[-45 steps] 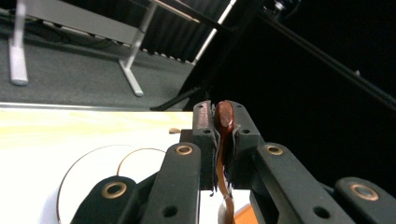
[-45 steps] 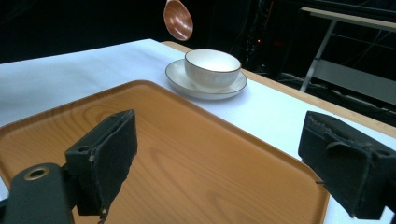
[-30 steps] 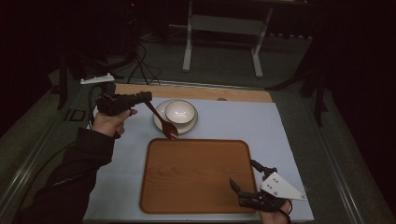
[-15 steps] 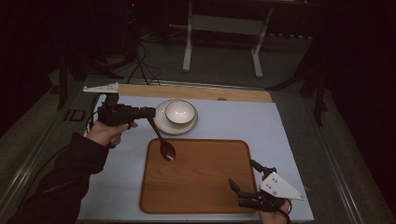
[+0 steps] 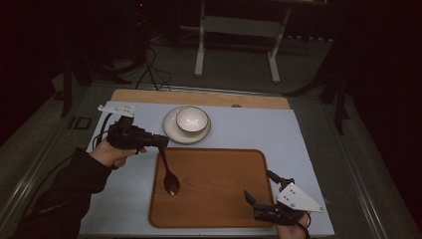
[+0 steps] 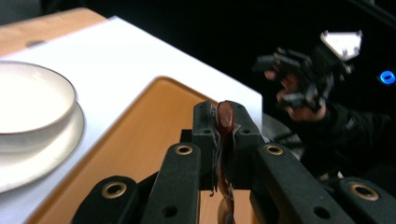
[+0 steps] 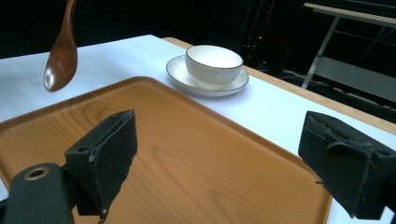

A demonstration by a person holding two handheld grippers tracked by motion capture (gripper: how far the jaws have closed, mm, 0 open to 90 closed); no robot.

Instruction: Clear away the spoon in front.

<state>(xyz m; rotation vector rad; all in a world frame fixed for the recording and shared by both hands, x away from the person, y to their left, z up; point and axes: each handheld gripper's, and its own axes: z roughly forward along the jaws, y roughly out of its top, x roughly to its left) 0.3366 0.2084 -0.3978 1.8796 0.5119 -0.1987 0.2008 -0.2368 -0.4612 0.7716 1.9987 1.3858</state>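
A dark wooden spoon [image 5: 168, 177] hangs bowl-down over the left part of the wooden tray [image 5: 219, 179]. My left gripper [image 5: 160, 142] is shut on its handle just past the tray's back left corner. In the left gripper view the handle's end [image 6: 226, 122] sticks up between the jaws of the left gripper [image 6: 225, 112]. A white bowl [image 5: 192, 119] rests on a saucer [image 5: 171, 130] behind the tray. My right gripper [image 5: 258, 184] hovers open over the tray's front right corner with nothing between its jaws. In the right gripper view the spoon [image 7: 60, 60] is at the upper left and the bowl [image 7: 214, 58] is beyond the tray [image 7: 187, 154].
A white mat [image 5: 298, 139] covers the table, with a wooden strip [image 5: 199, 97] showing at the back edge. Behind the table, on the dark floor, are a metal stand [image 5: 239, 30] and cables [image 5: 149, 69].
My left gripper has carried the spoon from beside the bowl toward the front, so it now hangs over the tray's left part. The right gripper has stayed put.
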